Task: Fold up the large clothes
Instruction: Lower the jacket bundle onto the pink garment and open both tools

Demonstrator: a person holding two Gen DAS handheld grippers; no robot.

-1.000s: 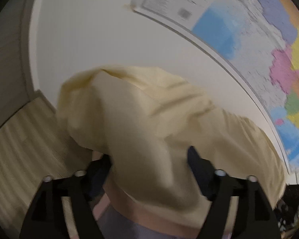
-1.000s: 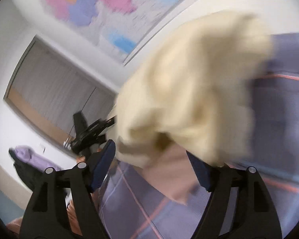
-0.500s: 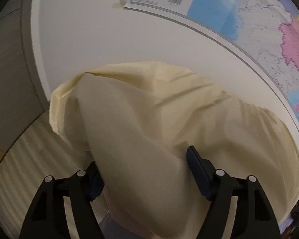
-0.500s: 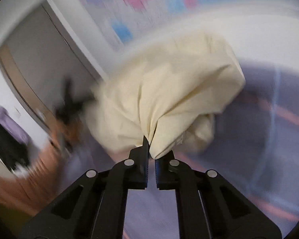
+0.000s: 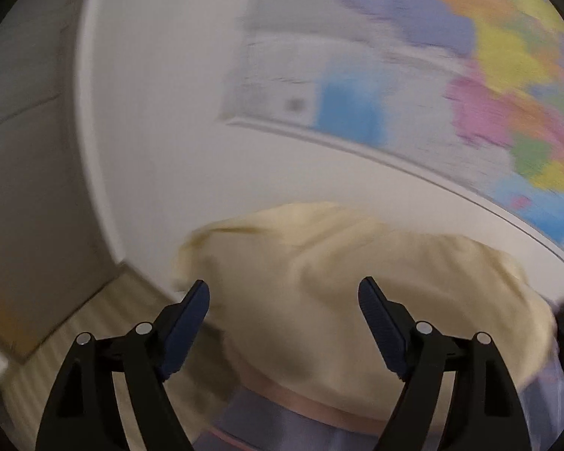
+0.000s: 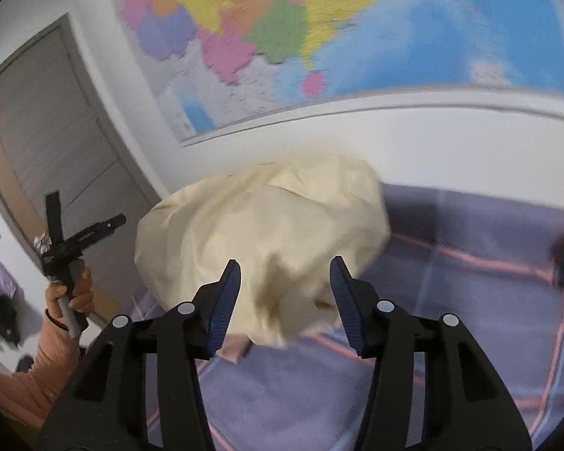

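Opening, both grippers' fingers grasp nothing; the cream garment point(image 6: 267, 233) bunches beyond the right gripper point(image 6: 285, 274) and the left gripper point(image 5: 284, 297); only the right view shows a hand point(image 6: 71, 293).

Soft indoor light, motion blur, fisheye-warped edges

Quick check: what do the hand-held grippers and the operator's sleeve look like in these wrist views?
Each hand-held gripper, left and right, has matte black forked arms with silver pivot pins and dark blue ribbed pads. No cables or markings visible. In the right view the other unit looks black with a pale handle; the sleeve is peach knit.
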